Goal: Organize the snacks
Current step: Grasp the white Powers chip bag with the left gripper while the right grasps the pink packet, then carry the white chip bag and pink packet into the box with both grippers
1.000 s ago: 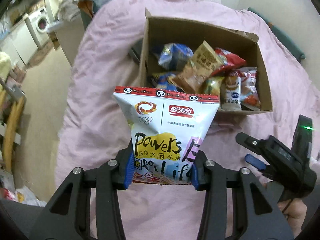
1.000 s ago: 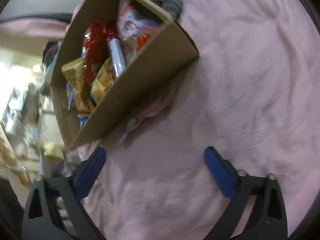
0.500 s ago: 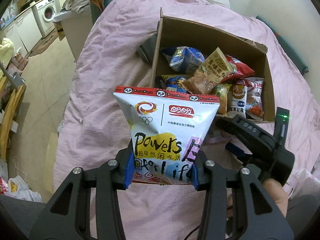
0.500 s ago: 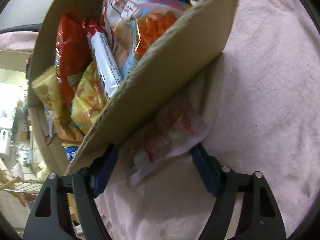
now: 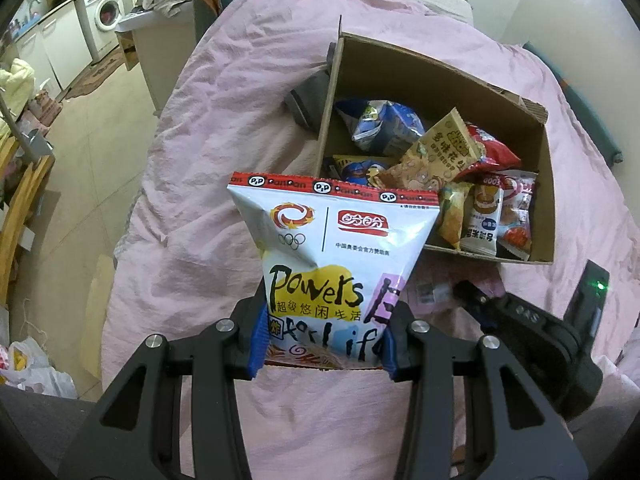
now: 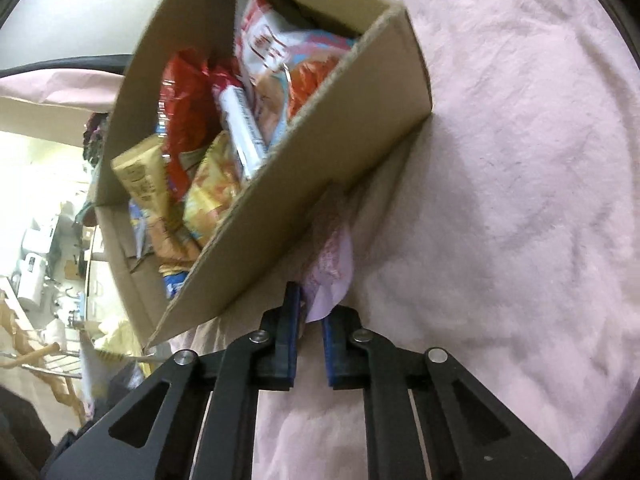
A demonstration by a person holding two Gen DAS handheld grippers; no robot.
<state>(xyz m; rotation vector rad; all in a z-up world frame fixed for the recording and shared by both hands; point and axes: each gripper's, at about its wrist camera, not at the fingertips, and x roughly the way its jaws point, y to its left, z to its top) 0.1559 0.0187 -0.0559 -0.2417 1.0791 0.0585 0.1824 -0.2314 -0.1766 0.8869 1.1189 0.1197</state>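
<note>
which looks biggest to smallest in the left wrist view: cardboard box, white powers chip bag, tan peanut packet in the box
1. cardboard box
2. white Powers chip bag, though held close to the camera, which inflates it
3. tan peanut packet, clearly smallest

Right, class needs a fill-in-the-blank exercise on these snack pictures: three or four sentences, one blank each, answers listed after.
1. The left gripper holds a white ____ bag upright.
2. The other snacks sit in a ____ box.
3. The box rests on a ____ bedsheet.
4. The right gripper is shut on a pale packet lying ____ the box.

Answers: snack; cardboard; pink; outside
</note>
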